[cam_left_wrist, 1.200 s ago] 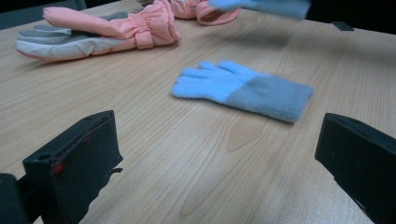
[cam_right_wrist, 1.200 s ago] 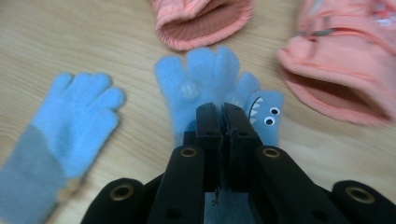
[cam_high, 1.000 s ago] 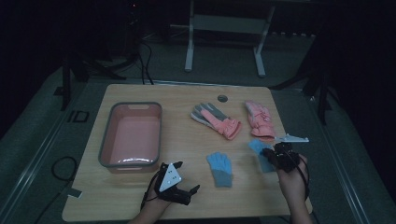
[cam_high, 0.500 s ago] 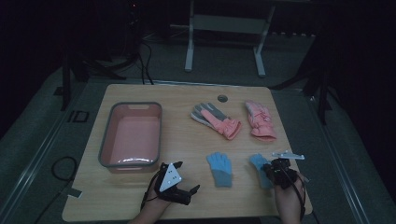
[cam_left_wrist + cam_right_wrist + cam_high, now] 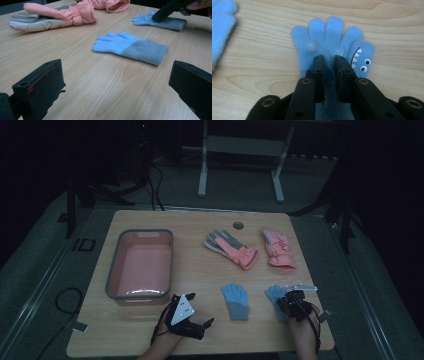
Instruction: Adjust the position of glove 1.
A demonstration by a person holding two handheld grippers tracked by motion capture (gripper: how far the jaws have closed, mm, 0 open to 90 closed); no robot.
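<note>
While the right gripper (image 5: pixel 329 65) stands nose-down on the right blue glove (image 5: pixel 332 42), its jaws have just been opening a little: they stand nearly together, with a narrow gap between them and a fold of blue fabric in that gap. Whether the pads press that fold or have let it go I cannot tell for sure; the fabric looks loose between them, so I read the jaws as slightly open. The glove lies flat on the desk (image 5: pixel 200 270), fingers pointing away from the person, with a shark face on its thumb side. In the high view the same gripper (image 5: pixel 292 304) covers the cuff end of that glove (image 5: pixel 274 293) near the desk's front right.

The left gripper (image 5: pixel 115 85) rests low on the desk with its jaws wide apart and nothing between them, facing the second blue glove (image 5: pixel 130 47), which lies flat just ahead of it. In the high view that gripper (image 5: pixel 192 320) sits in front of the pink bin (image 5: pixel 114 280).

Farther back lie a pink and grey glove (image 5: pixel 231 248) and a pink glove (image 5: pixel 277 248), both untouched.

The step in hand looks like taking hold of the right blue glove, likely to move it to the bin or pair it with its mate. The next move calls for a firm pinch on enough fabric, then a clean lift so the glove does not drag across the desk.
</note>
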